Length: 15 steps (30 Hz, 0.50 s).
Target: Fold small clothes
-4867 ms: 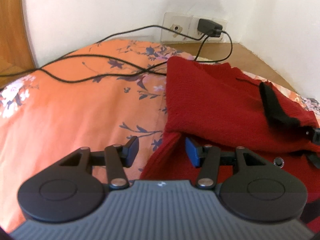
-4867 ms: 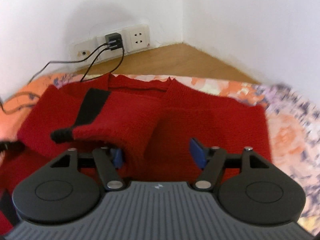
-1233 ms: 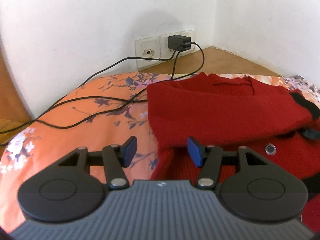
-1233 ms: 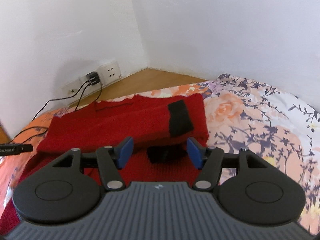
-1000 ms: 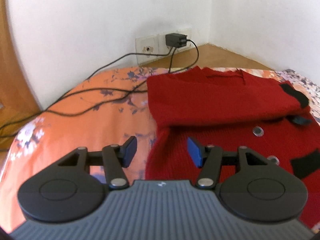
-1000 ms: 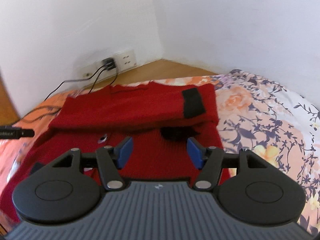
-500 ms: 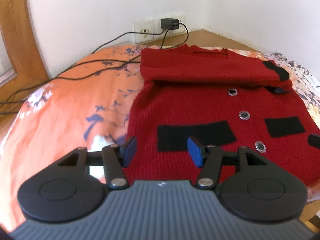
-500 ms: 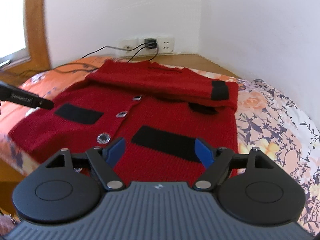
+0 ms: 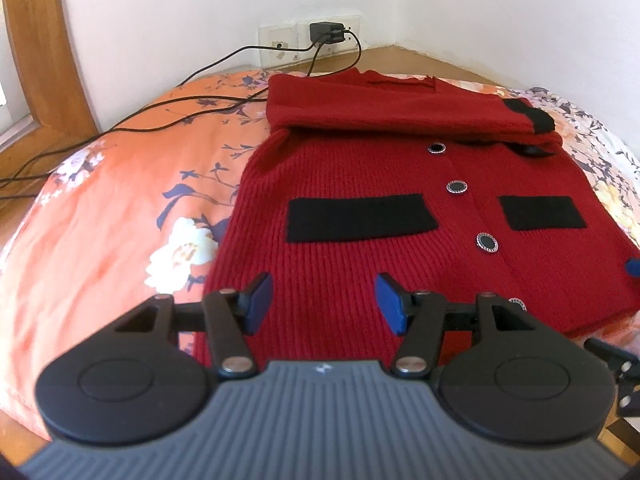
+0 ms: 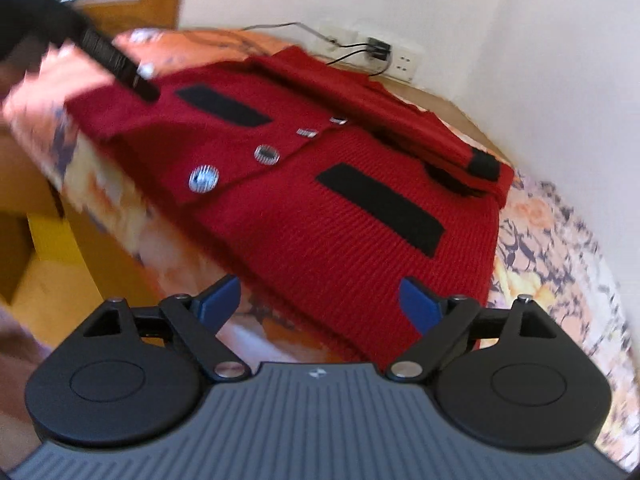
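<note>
1. The left gripper has its blue-padded fingers spread wide and empty — they hover over the near hem of the red cardigan with nothing between them.
2. The right gripper also has its fingers wide apart and holds nothing; they sit above the cardigan's near edge, and whether they touch the knit cannot be told.
3. The cardigan lies flat on a bed with an orange floral sheet, front side up, with its sleeves folded across the chest in a band ending in a black cuff.
4. Two black pocket strips show on the front, one on each side of the button line.
5. Four round dark buttons with silver rims can be counted down the front in the left view, the lowest partly hidden behind the gripper.
6. A small pale logo mark sits on each gripper body; it is too small to read. In the right view a black bar at upper left carries white lettering, blurred beyond reading.
7. At the wall, a black charger is plugged into a white socket strip, and two dark cables trail from it across the sheet.
</note>
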Available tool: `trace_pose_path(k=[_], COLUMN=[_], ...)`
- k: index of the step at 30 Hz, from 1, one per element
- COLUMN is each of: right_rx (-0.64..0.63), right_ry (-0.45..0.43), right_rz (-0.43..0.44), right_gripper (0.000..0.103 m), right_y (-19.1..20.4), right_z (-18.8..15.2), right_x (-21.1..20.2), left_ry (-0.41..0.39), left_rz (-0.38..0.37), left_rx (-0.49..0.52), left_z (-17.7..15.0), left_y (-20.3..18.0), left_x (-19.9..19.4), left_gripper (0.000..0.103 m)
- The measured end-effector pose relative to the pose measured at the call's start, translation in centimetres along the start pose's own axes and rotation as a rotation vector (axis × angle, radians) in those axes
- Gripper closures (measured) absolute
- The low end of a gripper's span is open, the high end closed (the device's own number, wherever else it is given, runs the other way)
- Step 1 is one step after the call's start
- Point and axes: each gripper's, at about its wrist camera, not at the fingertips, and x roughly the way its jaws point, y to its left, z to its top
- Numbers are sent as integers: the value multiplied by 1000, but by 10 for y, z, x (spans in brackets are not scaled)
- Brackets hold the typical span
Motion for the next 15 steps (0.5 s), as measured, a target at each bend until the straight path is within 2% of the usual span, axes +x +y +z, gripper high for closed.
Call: trace_pose_path(k=[6,9,12,15], right_rx=[-111,-112,-69,-5], right_ry=[48,46,8,-62], right_rz=[-109,-126,-129,-126], right_gripper=[11,11,11,11], right_y=[10,10,7,-1], right_z=[-8,-9,-6,0], right_x=[21,28,24,13], left_ry=[6,9,13,1], left_rz=[-1,-2,-6,-20], left_rx=[-13,-11,-3,12], left_z=[-6,-10,-13,-16], left_y=[-1,-2,-4,-7], left_x=[-4,-5,-6,-10], left_gripper=[44,44,42,34])
